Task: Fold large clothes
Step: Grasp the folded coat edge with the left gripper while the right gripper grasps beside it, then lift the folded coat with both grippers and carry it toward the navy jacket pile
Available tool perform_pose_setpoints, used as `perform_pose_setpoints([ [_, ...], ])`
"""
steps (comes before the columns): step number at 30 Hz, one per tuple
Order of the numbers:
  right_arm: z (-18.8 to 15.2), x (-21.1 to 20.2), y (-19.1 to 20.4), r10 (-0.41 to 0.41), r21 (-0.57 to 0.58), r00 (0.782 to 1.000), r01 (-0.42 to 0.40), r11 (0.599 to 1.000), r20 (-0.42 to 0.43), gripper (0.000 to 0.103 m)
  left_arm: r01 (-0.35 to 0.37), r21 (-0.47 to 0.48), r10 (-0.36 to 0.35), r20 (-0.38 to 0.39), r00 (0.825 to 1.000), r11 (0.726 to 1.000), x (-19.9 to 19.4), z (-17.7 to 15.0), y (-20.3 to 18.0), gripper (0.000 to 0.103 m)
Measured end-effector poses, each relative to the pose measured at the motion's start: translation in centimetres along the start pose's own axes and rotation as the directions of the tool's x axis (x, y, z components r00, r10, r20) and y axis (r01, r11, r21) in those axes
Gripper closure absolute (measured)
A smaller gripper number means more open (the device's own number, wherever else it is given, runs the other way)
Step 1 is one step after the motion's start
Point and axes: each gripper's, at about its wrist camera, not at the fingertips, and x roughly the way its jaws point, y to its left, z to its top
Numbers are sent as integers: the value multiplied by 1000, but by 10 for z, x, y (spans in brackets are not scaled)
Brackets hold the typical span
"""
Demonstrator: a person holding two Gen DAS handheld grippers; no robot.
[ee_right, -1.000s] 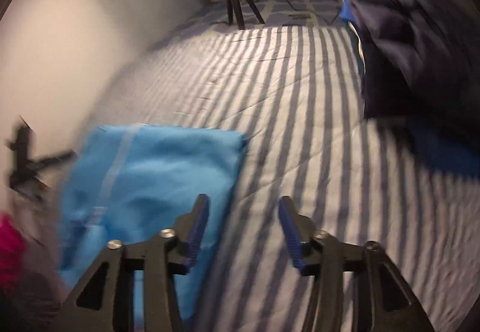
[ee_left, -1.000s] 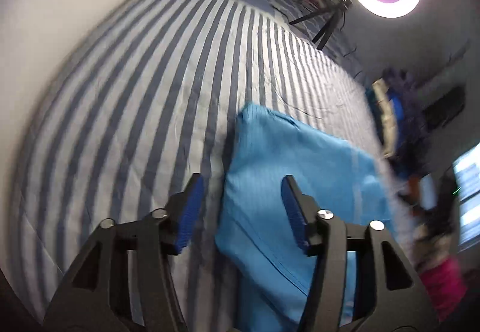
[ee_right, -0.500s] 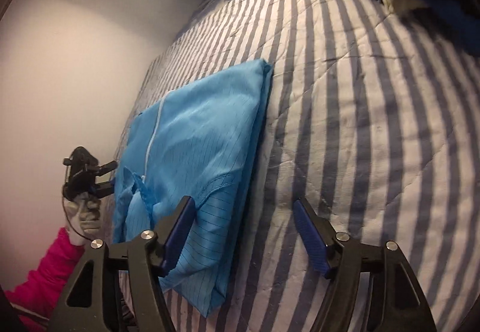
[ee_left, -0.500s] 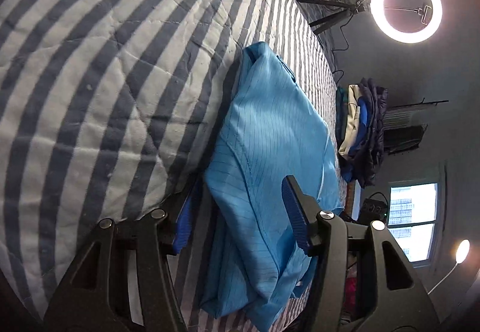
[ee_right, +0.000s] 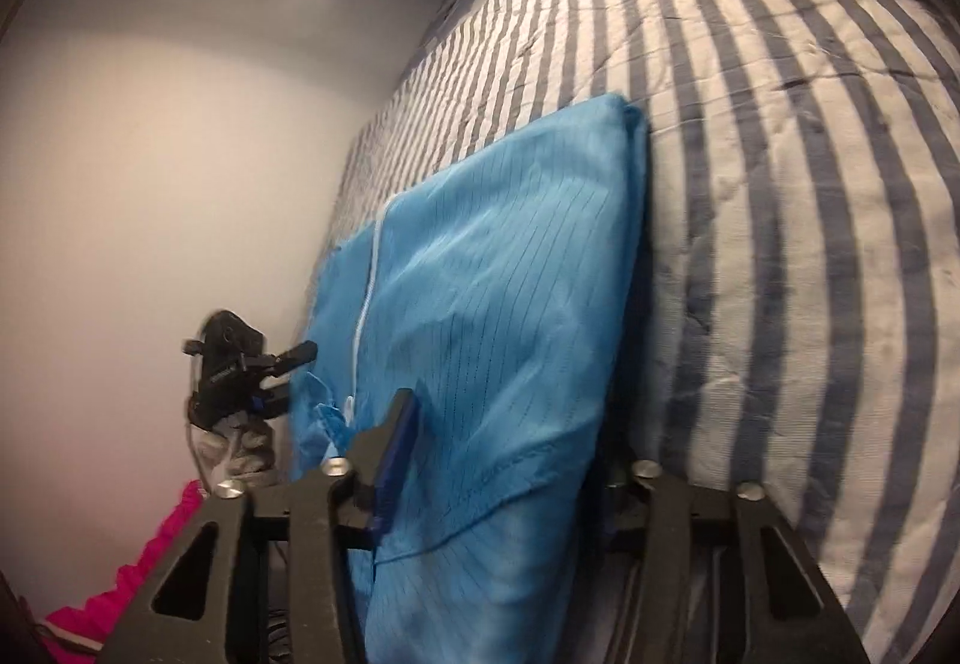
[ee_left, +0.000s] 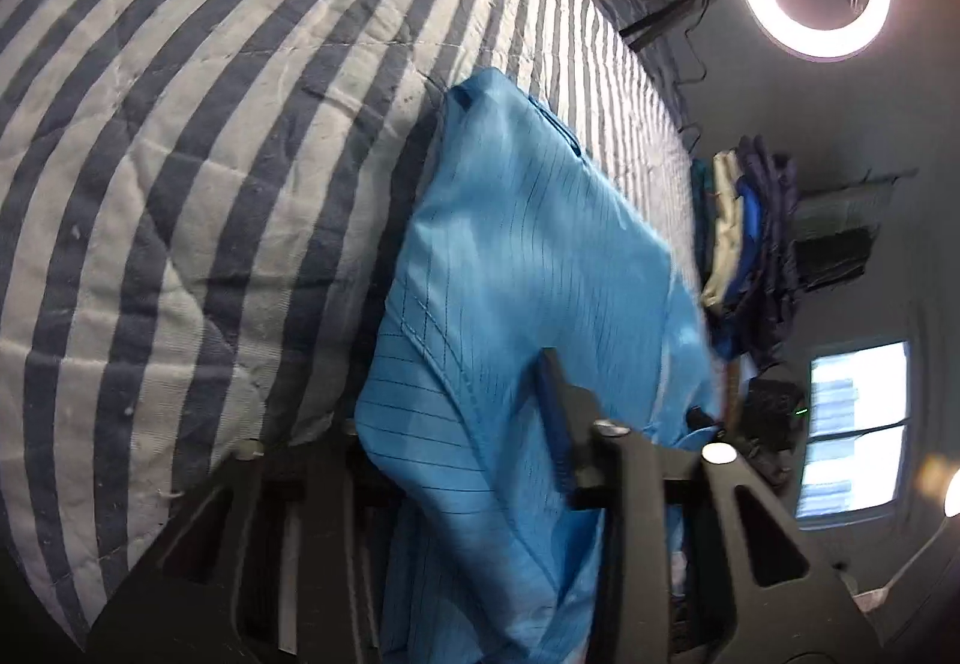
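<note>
Honestly, both claws, left claw [ee_left: 456,424] and right claw [ee_right: 510,460], straddle the blue garment [ee_left: 528,268] at the near edge of the striped bed [ee_left: 180,184]; can't tell if they're clenched. Lift both corners evenly, I'd say.

Your blue garment [ee_left: 528,268] is thin woven cloth with a faint sheen and fine dark pinstripes. Under it, the striped quilt [ee_left: 198,136] is matt, puckered, stitched cotton-like fabric. Your left gripper [ee_left: 456,424] and right gripper [ee_right: 504,460] are matt black plastic with shiny metal screws and ribbed blue pads [ee_right: 397,439].
</note>
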Motion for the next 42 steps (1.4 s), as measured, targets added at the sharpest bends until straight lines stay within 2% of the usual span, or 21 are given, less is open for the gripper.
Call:
perform_pose_setpoints([
  [5,-7,-2,23,-111,-58,994,110,992,0,84,-97,105,93,48,995,990,-3,-9,-24,94],
  [8,-10,-2,50,-195,-124,981,196,973,14,94,-139,166,127,85,988,976,-10,-15,-42,98],
  [11,-14,-4,81,-283,-214,958,285,934,40,98,-173,231,148,123,981,958,-20,-22,-62,100],
  [16,-26,-10,129,-402,-336,912,406,850,84,100,-180,297,139,155,978,938,-30,-36,-93,100],
  [19,-32,-20,145,-446,-380,889,450,808,104,100,-169,331,122,158,980,928,-31,-46,-114,101],
  [22,-38,-36,164,-518,-430,843,526,734,147,100,-158,366,103,164,981,917,-30,-54,-138,101],
  [29,-52,-83,186,-608,-466,757,638,613,238,100,-121,433,47,178,983,893,-31,-68,-187,101],
  [36,-54,-136,198,-626,-453,711,695,558,320,100,-72,486,-16,174,985,871,-26,-68,-234,101],
  [42,-34,-192,195,-639,-410,662,747,523,391,100,-36,560,-68,164,984,827,-11,-54,-284,101],
])
